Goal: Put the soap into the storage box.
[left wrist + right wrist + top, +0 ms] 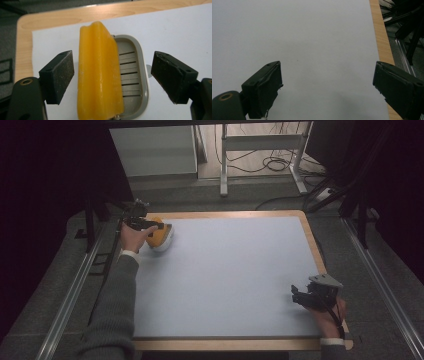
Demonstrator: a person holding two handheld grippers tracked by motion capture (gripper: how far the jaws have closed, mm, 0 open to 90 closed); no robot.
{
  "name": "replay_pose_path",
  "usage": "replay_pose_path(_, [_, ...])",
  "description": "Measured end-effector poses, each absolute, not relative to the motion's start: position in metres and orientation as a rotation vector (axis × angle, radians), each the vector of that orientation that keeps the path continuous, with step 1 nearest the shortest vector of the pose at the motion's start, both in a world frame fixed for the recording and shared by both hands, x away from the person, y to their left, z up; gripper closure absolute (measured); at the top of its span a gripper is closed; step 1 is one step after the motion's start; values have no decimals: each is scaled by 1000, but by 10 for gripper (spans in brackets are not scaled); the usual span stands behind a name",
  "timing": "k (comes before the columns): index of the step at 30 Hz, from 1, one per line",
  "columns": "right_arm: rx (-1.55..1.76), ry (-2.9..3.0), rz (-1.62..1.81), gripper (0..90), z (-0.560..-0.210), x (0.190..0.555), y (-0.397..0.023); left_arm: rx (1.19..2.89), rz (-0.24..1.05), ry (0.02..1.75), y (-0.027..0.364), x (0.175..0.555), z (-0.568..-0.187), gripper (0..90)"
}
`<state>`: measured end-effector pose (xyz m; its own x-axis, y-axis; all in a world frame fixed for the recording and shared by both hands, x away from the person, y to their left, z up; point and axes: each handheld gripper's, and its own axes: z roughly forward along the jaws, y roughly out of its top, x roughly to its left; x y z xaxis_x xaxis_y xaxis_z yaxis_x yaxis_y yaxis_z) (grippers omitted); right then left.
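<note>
Item: orange soap bar (pixel 100 72), lying tilted on grey slotted soap dish (pixel 135 77), far left corner of desk (pixel 225 270). My left gripper (pixel 112 75): jaws apart, flanking soap, untouching. My right gripper (pixel 327 87): jaws apart, empty, over bare desk.

soap (pixel 100 72) near end cut off (bottom edge); covers dish's (pixel 130 75) left half

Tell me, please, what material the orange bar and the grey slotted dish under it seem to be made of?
Orange bar: probably soap, as its waxy, slightly translucent sheen suggests. Grey slotted dish: likely moulded plastic, matte, with clean slots and a smooth rounded rim.
</note>
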<state>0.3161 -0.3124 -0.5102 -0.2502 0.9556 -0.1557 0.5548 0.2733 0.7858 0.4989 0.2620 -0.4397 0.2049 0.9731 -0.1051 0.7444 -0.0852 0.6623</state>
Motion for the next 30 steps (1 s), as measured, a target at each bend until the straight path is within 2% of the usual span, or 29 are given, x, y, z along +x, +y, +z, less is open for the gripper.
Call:
replay_pose_path(3, [1356, 1908, 807, 88, -510, 316, -313, 1888, 503, 1559, 263, 493, -435, 199])
replay_pose_path(10, [1353, 1906, 814, 88, -508, 315, -312, 1885, 424, 1458, 264, 465, -429, 227])
replay_pose_path(16, [1348, 1909, 815, 88, -508, 315, -310, 1947, 339, 1338, 259, 421, -439, 233])
replay_pose_path(30, [1339, 1914, 820, 88, -506, 314, -307, 2022, 295, 1188, 236, 353, -474, 225])
